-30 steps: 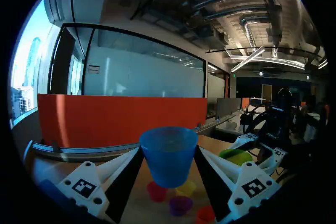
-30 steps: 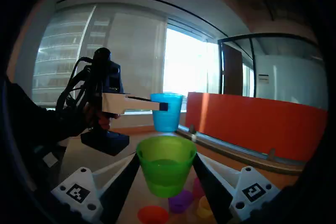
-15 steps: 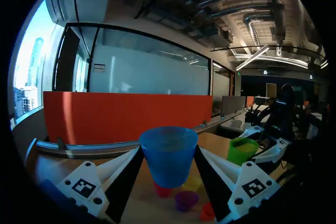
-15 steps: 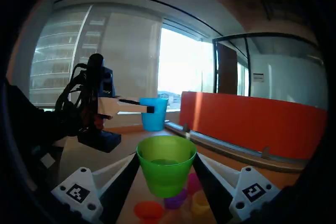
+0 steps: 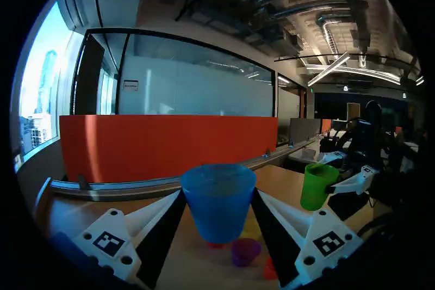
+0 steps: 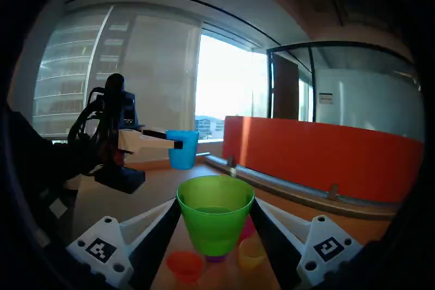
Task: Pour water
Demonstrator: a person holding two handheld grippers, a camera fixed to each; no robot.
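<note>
Over the table (image 5: 70, 216), lifted clear of it: left gripper (image 5: 217, 195), fingers clenched on the blue cup (image 5: 218, 216) at mid-wall; right gripper (image 6: 215, 203), fingers clenched on the green cup (image 6: 215, 230) likewise. Both upright, near each other above the table. Thin, light plastic by the look; liable to flex or slip near the rim, so best held mid-wall. Down on the table, small cups (image 6: 185, 264). In the right gripper view, a little water (image 6: 215, 210) in the green cup; in the left gripper view, blue cup's inside hazy, possibly empty.
</note>
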